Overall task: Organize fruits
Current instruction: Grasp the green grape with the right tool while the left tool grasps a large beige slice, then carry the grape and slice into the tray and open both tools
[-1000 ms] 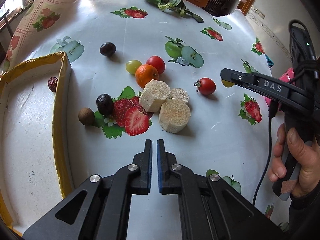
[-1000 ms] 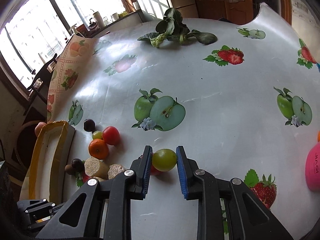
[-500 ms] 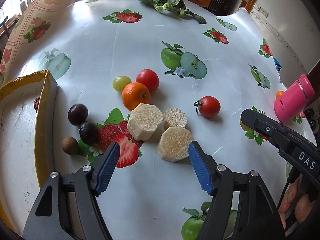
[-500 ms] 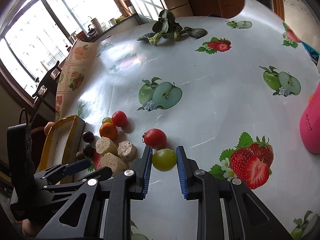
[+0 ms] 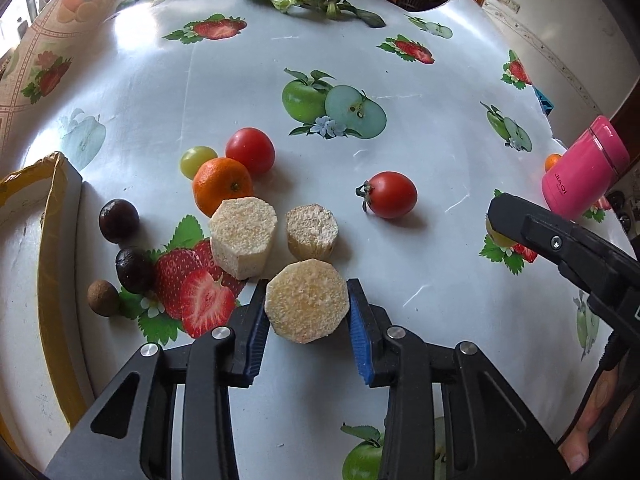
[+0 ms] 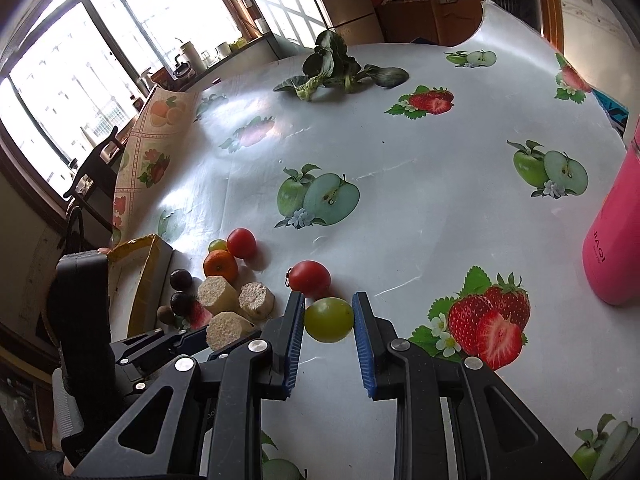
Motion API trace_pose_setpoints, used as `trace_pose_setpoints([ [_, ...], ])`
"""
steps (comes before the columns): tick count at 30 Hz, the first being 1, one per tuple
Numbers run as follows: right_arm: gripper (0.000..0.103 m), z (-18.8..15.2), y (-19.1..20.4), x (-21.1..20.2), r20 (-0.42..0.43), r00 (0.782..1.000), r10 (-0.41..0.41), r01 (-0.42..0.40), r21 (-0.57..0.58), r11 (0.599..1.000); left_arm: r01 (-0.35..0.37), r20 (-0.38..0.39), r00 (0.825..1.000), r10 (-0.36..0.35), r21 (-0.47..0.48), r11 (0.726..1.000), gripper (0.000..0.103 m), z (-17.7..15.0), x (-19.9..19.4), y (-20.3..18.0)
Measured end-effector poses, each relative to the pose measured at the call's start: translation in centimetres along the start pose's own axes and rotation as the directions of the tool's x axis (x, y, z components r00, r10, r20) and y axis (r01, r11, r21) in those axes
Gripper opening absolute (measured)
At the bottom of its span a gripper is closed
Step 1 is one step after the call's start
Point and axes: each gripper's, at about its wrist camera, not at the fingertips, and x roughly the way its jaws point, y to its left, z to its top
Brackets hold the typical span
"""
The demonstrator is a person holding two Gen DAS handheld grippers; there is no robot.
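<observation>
Now the left gripper (image 5: 307, 316), pressed together a second ago and then spread, has closed in around the nearest pale cut chunk (image 5: 306, 306); both pads touch its sides. The right gripper (image 6: 328, 322) still pinches the green grape (image 6: 329, 319). The yellow-rimmed box (image 5: 52, 240) lies left of the left tongs, the likely destination.

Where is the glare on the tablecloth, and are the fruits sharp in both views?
Left wrist view: glare on the tablecloth at top left; the mandarin is sharp. Right wrist view: bright windows, a sheen patch below them; the green grape is sharp; edges curve from fisheye.
</observation>
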Motion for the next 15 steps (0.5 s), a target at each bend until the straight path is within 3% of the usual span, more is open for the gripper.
trace_pose_setpoints([
  [8,0.025,-1.1,1.5,-1.2,-0.003,1.0,0.023,-0.023,-0.03,0.999,0.04,0.027,0.999,-0.039,-0.033,0.999,0.034,-1.8,-4.0,1.5],
  [15,0.025,-2.7,4.2,-1.8,-0.016,0.998,0.063,-0.063,-0.051,0.997,0.0,0.046,0.999,0.002,-0.051,0.999,0.034,-3.3,-7.2,3.3],
])
